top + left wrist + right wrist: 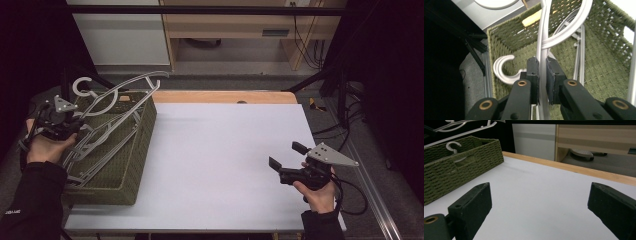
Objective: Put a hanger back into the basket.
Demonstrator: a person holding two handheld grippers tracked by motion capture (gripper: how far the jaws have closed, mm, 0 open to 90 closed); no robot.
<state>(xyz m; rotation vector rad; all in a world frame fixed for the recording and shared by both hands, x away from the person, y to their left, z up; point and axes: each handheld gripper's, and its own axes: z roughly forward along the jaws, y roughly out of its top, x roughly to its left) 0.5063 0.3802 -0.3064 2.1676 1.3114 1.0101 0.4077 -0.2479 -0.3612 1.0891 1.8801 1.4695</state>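
Hangers (107,117) of pale grey plastic lie stacked in a green woven basket (131,165) at the left edge of my white table (215,165). In the high view my left gripper (75,127) sits over the basket's left side, its jaws pressed onto the bar of one hanger, whose far end rises clear above the basket's far rim. The left gripper view confirms this: I see the grey bar (542,50) running straight up between the two black pads (552,72), which clamp it from either side, and a second curved bar crosses it just beyond the pads. A hook (502,68) of another hanger curls just left of the jaws, against the basket's inner wall (506,37). More hanger bars rest on the woven floor to the right of the grip.

My right gripper (284,160) hovers low over the table's near right part, well apart from the basket, held level and pointing toward it. Its jaws stand spread wide with nothing between them; in the right gripper view I see bare white tabletop (541,202) between the two pads (471,202). That view also shows the basket (461,167) at upper left, a hook (452,146) poking above its rim, and the table's wooden far edge (574,168) behind.
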